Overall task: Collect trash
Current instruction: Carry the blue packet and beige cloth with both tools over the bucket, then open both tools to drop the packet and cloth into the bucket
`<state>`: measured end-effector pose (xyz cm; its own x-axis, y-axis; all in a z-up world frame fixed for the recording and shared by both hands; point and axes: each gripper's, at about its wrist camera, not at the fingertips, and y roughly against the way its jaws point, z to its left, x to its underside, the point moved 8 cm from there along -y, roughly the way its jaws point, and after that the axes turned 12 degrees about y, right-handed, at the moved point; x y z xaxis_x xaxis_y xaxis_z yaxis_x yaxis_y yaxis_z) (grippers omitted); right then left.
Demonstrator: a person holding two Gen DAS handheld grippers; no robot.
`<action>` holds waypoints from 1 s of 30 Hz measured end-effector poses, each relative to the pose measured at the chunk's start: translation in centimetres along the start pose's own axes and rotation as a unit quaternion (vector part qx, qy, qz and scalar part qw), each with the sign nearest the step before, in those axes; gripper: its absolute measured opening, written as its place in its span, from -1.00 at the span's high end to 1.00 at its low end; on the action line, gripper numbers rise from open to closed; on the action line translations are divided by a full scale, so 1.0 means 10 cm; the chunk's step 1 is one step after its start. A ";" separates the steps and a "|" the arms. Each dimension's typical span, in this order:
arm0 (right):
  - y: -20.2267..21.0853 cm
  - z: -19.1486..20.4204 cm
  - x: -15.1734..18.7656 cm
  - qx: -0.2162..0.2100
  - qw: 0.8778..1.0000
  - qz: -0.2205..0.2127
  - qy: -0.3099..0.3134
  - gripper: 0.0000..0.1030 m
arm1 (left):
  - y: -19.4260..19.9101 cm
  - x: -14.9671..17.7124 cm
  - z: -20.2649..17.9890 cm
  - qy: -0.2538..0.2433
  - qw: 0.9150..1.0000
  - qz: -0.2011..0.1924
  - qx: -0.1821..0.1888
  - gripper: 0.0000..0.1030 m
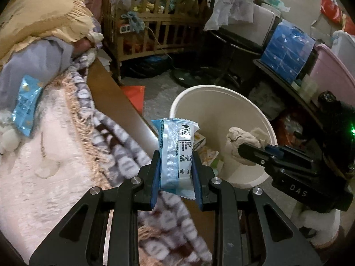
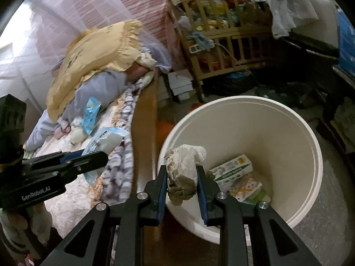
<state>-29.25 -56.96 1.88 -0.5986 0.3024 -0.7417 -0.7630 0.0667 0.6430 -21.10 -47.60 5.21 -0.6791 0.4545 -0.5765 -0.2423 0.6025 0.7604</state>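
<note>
My left gripper (image 1: pixel 176 166) is shut on a light blue snack wrapper (image 1: pixel 175 153), held over the bed's edge just left of the white bin (image 1: pixel 221 102). My right gripper (image 2: pixel 181 177) is shut on a crumpled beige tissue (image 2: pixel 184 168), held above the left rim of the bin (image 2: pixel 288 133). The right gripper with its tissue (image 1: pixel 246 139) shows over the bin in the left wrist view. The left gripper and its wrapper (image 2: pixel 104 139) show at the left of the right wrist view. Small cartons (image 2: pixel 230 169) lie in the bin. Another blue wrapper (image 1: pixel 26 106) lies on the bed; it also shows in the right wrist view (image 2: pixel 91 115).
The bed with a pink blanket (image 1: pixel 55 155), a wooden side board (image 1: pixel 115 102), a yellow pillow (image 1: pixel 48 11) and a small plush toy (image 2: pixel 77 133) is on the left. A wooden crib (image 1: pixel 155 22) stands behind. A dark shelf with a blue pack (image 1: pixel 286 48) is on the right.
</note>
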 end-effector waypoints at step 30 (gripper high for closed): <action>-0.06 -0.57 0.14 0.040 0.997 -0.002 -0.071 0.20 | -0.48 -0.09 -0.37 -0.009 0.998 0.021 0.051 0.13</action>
<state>-30.99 -61.98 -0.59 -0.5511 0.4326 -0.7136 -0.7403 0.1412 0.6573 -21.86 -53.40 3.19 -0.6749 0.4912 -0.5507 -0.1414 0.6463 0.7499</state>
